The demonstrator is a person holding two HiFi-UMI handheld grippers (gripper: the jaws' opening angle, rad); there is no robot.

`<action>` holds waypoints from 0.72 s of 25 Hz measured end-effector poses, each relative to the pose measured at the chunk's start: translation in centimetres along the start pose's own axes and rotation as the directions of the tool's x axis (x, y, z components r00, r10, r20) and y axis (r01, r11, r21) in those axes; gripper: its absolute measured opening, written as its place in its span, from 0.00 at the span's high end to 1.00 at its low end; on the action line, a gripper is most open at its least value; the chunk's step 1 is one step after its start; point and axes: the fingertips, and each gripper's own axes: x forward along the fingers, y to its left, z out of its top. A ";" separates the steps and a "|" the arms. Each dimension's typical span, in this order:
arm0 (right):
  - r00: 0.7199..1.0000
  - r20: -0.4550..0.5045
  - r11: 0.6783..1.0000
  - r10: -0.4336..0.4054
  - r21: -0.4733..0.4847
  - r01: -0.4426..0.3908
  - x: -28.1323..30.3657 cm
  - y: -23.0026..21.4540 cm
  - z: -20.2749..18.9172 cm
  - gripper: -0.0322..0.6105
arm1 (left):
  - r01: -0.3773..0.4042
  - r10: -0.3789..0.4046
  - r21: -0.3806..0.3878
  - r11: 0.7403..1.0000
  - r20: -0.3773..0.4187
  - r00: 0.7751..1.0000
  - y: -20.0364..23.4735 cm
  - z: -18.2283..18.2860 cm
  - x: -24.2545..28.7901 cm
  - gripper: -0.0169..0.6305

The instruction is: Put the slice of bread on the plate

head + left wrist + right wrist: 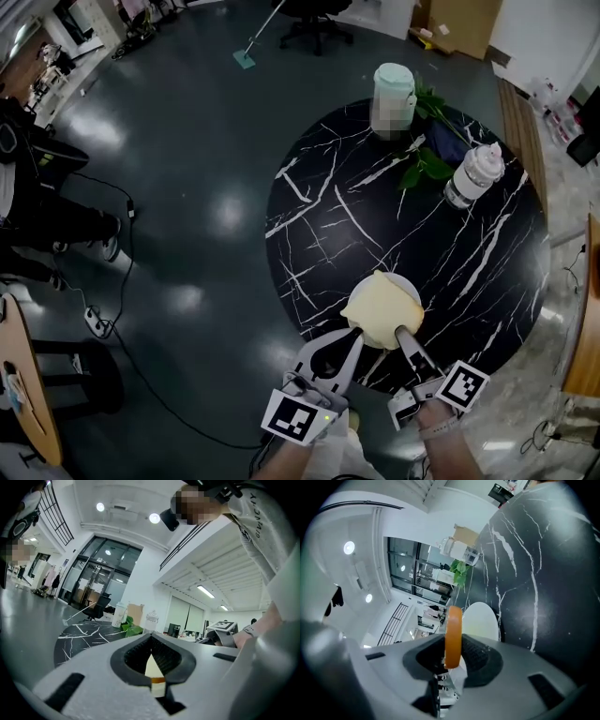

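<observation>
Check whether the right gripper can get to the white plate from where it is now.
Probably yes. The right gripper, shut on the slice of bread, is at the white plate's near edge; the cup, plant and bottle stand across the table, clear of the way.

Left tongs point(353, 335) level, right tongs point(401, 334) tipped slightly down — each clamped on the bread slice point(382, 307).
</observation>
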 end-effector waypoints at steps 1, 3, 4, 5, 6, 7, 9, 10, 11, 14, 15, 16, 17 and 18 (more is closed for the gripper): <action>1.000 -0.002 1.000 -0.010 -0.006 0.010 0.1 -0.2 0.1 0.81 | 0.000 0.000 -0.001 1.000 -0.001 1.000 0.0 0.0 0.0 0.96; 1.000 -0.007 0.999 -0.028 -0.026 0.028 0.2 -0.4 0.2 0.81 | 0.002 -0.002 -0.002 1.000 0.002 1.000 0.0 0.0 0.1 0.96; 0.999 -0.012 0.999 -0.032 -0.038 0.032 0.2 -0.3 0.3 0.81 | 0.004 -0.004 -0.003 1.000 0.006 1.000 -0.1 0.1 0.2 0.96; 0.999 -0.017 0.998 -0.036 -0.051 0.035 0.3 -0.2 0.3 0.81 | 0.006 -0.006 -0.004 1.000 0.009 1.000 -0.1 0.1 0.3 0.96; 0.999 -0.022 0.997 -0.043 -0.066 0.042 0.3 -0.2 0.2 0.80 | 0.007 -0.007 -0.007 1.000 0.010 1.000 -0.2 0.2 0.3 0.96; 0.998 -0.027 0.995 -0.054 -0.084 0.051 0.3 -0.2 0.2 0.80 | 0.008 -0.008 -0.012 1.000 0.010 1.000 -0.2 0.2 0.3 0.96; 0.996 -0.038 0.990 -0.077 -0.125 0.072 0.2 -0.3 0.0 0.73 | 0.012 -0.012 -0.025 1.000 0.011 1.000 -0.3 0.2 0.3 0.96; 0.995 -0.044 0.986 -0.087 -0.149 0.079 0.1 -0.3 0.0 0.70 | 0.015 -0.014 -0.029 0.999 0.013 1.000 -0.4 0.2 0.3 0.96; 0.994 -0.050 0.980 -0.098 -0.179 0.088 0.1 -0.4 0.0 0.68 | 0.018 -0.017 -0.030 0.999 0.015 1.000 -0.4 0.3 0.4 0.96; 0.987 -0.075 0.948 -0.143 -0.298 0.114 0.0 -0.6 0.1 0.61 | 0.023 -0.022 -0.033 0.999 0.014 1.000 -0.7 0.3 0.3 0.96; 0.984 -0.087 0.935 -0.154 -0.336 0.117 0.1 -0.7 -0.1 0.59 | 0.023 -0.023 -0.036 0.999 0.012 1.000 -0.7 0.2 0.3 0.96; 0.981 -0.101 0.920 -0.167 -0.374 0.118 0.2 -0.8 -0.3 0.58 | 0.023 -0.023 -0.039 0.999 0.010 1.000 -0.7 0.1 0.3 0.96; 0.977 -0.114 0.902 -0.182 -0.414 0.120 0.2 -0.8 -0.4 0.57 | 0.024 -0.024 -0.041 0.999 0.009 1.000 -0.7 0.1 0.3 0.96; 0.971 -0.128 0.882 -0.200 -0.455 0.121 0.2 -0.9 -0.6 0.56 | 0.026 -0.025 -0.041 0.999 0.010 1.000 -0.8 0.0 0.3 0.96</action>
